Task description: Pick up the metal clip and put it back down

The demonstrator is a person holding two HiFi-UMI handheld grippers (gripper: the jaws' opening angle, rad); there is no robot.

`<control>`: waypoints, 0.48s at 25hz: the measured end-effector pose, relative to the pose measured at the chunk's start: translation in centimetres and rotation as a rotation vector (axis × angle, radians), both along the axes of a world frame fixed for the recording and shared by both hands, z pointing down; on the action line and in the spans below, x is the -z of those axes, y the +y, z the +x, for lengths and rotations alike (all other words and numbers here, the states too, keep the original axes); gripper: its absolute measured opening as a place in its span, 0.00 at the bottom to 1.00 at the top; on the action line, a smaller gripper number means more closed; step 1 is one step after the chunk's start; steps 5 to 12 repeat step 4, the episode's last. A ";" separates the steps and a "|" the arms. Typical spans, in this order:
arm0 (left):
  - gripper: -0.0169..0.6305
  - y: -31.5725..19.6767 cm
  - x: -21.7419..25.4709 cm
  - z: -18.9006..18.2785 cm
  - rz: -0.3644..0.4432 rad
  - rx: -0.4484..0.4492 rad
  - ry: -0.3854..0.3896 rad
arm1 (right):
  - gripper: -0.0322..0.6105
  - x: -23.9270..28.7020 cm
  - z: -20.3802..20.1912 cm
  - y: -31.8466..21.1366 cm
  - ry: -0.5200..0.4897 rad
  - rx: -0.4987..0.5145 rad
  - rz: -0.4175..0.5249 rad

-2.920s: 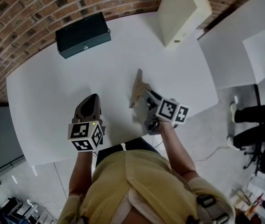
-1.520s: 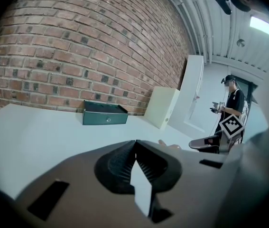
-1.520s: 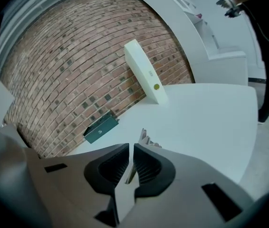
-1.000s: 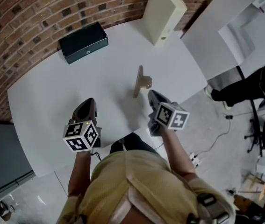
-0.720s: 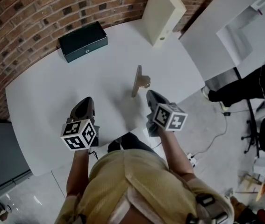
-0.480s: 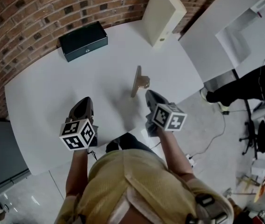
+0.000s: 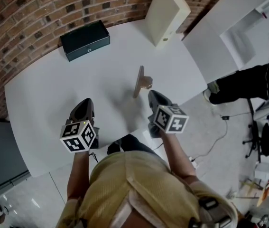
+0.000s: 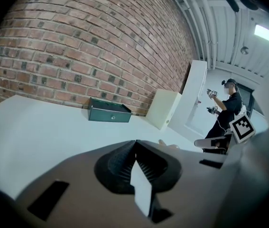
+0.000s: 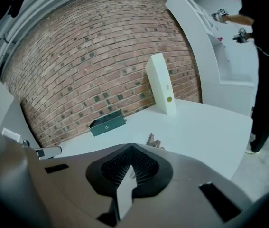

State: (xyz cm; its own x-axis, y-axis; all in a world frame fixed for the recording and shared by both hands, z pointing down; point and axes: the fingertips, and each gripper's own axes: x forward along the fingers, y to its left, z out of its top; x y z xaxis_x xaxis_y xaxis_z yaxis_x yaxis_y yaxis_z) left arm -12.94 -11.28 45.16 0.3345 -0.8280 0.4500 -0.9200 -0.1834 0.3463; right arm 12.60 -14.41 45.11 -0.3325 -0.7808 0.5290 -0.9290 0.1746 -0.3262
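pos: clip (image 7: 141, 81) sits on the table (image 7: 49, 89), just ahead of the right gripper (image 7: 152, 96), not touching | axis: long side runs away from the body | nearer: right, easily; left gripper (image 7: 88, 102) is well off | jaws: both pinched together, empty | look: thin tan-ish metal plate on edge, stubby bit poking right

Open table (image 7: 49, 94) — metal clip (image 7: 141, 81) at centre

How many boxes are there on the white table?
2. A dark green box lies flat at the far left of the table; a tall cream box stands upright at its far right corner. Nothing in view seems large enough to hide another.
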 end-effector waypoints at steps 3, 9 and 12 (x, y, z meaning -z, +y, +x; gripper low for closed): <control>0.03 -0.2 -0.2 0.0 -0.005 0.002 0.000 | 0.05 0.1 -0.1 -0.3 0.012 0.012 0.017; 0.03 -0.2 -0.2 0.1 -0.007 0.003 0.000 | 0.05 0.1 -0.2 -0.4 0.011 0.016 0.023; 0.03 -0.2 -0.2 0.1 -0.007 0.003 0.000 | 0.05 0.1 -0.2 -0.4 0.011 0.016 0.023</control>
